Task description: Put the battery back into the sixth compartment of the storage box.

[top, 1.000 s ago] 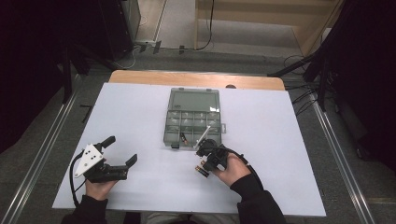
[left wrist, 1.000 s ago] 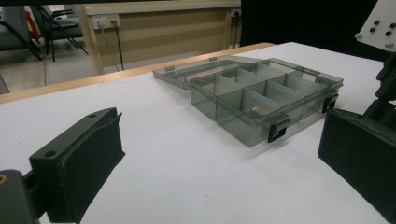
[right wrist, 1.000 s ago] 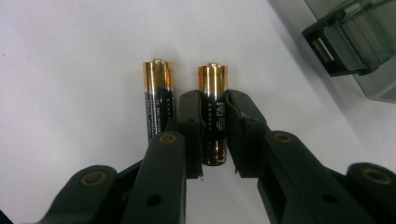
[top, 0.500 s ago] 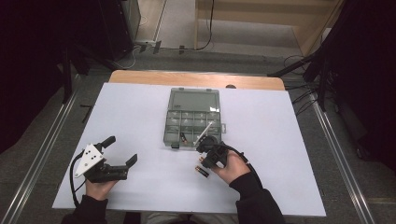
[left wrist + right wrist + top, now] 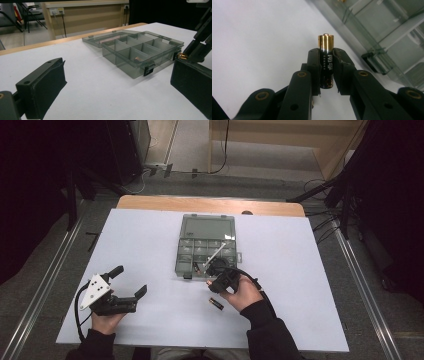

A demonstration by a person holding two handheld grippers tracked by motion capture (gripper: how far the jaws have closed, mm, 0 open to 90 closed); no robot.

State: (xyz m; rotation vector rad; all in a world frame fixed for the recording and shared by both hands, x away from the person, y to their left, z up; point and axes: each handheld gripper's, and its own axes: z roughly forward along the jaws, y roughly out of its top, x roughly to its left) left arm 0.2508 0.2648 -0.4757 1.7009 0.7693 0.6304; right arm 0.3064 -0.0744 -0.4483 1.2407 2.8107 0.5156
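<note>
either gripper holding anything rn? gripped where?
Right gripper holds a battery by its black lower body, gold end sticking out past the tips. Left gripper open, holds nothing.

battery (image 5: pixel 326 65): black, gold end | organiser box (image 5: pixel 206 245): smoky grey, see-through | table (image 5: pixel 140 240): white

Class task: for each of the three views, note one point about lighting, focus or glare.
High view: table brightly lit, surroundings dark. Left gripper view: organizer box fairly sharp, near jaws soft. Right gripper view: battery crisp with a glint on its gold end, box behind blurred.
</note>
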